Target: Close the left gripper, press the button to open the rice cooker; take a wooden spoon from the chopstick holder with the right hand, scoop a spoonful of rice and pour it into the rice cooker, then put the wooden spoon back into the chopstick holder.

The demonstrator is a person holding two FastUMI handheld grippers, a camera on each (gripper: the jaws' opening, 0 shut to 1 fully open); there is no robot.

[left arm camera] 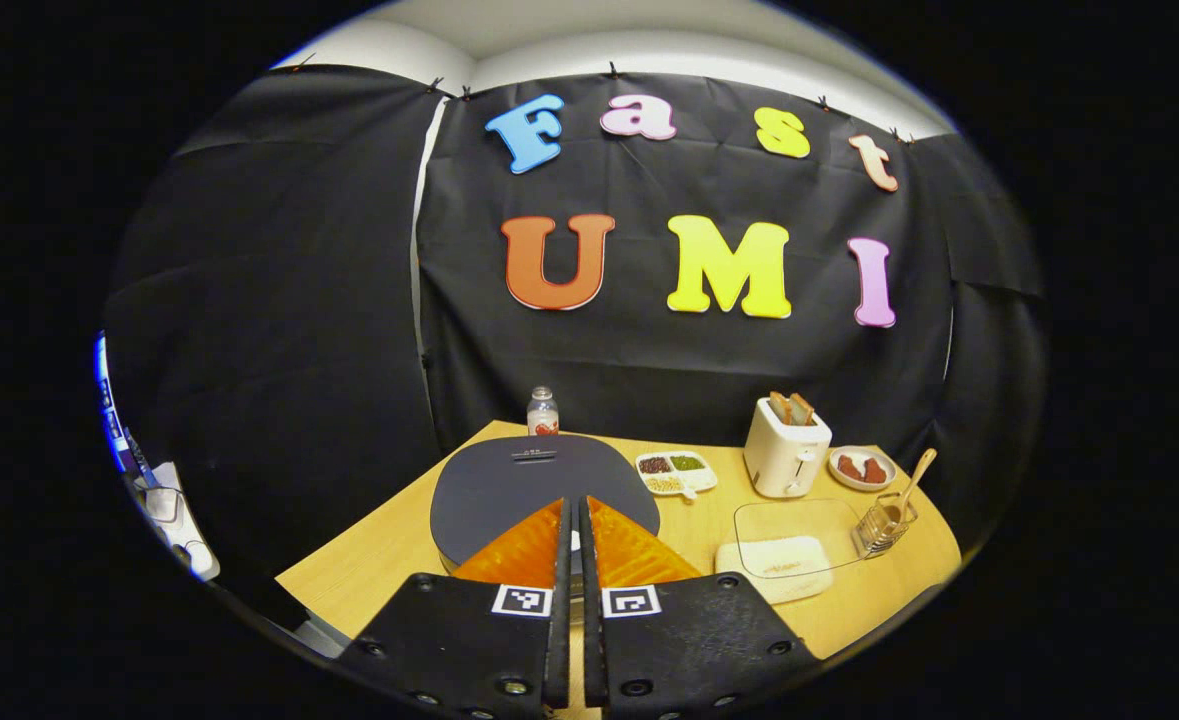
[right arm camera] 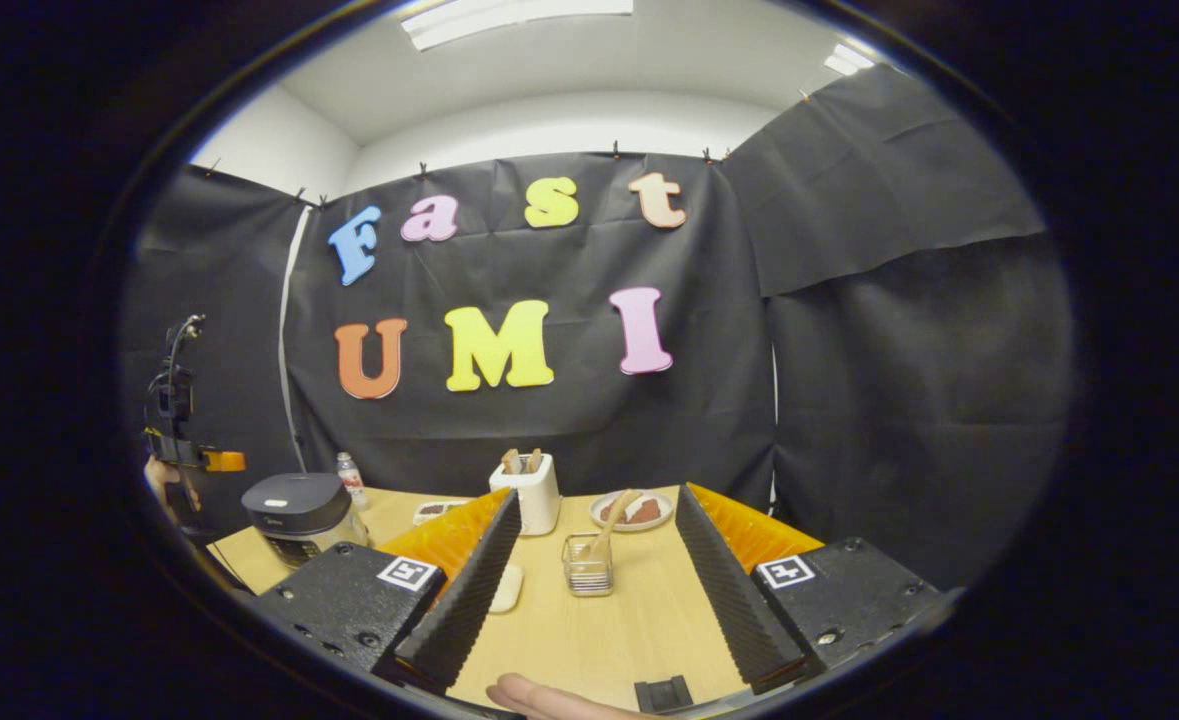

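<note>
The dark rice cooker stands with its lid down right in front of my left gripper, which is shut with nothing between its fingers and hovers over the lid's near edge. In the right gripper view the rice cooker sits at the left with the other gripper beside it. A wooden spoon leans in the clear chopstick holder, straight ahead of my open right gripper. The spoon and holder stand at the table's right. A dish of white rice lies under a clear lid.
A white toaster with toast stands behind the rice dish. Beside it are a plate with reddish food, a divided dish of beans and a small bottle. A fingertip shows at the bottom of the right gripper view.
</note>
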